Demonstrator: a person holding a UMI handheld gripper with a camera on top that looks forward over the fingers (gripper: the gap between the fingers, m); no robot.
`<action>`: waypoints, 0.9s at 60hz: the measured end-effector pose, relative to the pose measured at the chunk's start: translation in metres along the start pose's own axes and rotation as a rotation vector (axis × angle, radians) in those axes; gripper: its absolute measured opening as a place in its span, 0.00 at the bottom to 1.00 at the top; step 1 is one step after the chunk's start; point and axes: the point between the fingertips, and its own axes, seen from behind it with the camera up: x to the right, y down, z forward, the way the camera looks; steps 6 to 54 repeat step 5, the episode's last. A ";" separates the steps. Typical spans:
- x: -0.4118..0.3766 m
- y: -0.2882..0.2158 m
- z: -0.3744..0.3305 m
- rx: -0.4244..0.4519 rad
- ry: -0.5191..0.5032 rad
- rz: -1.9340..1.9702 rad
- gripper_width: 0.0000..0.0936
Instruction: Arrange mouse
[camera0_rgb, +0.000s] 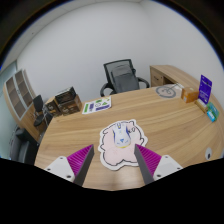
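Observation:
A white, pink-edged mat (117, 147) of irregular shape with a cartoon print lies on the wooden table (70, 130), just ahead of me. A small pale shape with a blue spot (120, 134) sits on its far part; I cannot tell whether it is the mouse or part of the print. My gripper (115, 152) is open and empty, low over the table. Its left finger (80, 160) and right finger (150, 160) stand either side of the mat's near part, with the mat's near edge between them.
A black office chair (122, 75) stands behind the table's far edge. A green-and-white leaflet (97, 104) lies far left, next to dark boxes (63, 100). A purple box (205, 90) and a round object (167, 91) sit at the far right. A shelf (15, 95) stands by the left wall.

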 end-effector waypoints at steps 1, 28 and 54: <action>0.000 0.002 -0.009 0.005 -0.009 0.010 0.89; 0.001 0.010 -0.044 0.023 -0.038 0.018 0.89; 0.001 0.010 -0.044 0.023 -0.038 0.018 0.89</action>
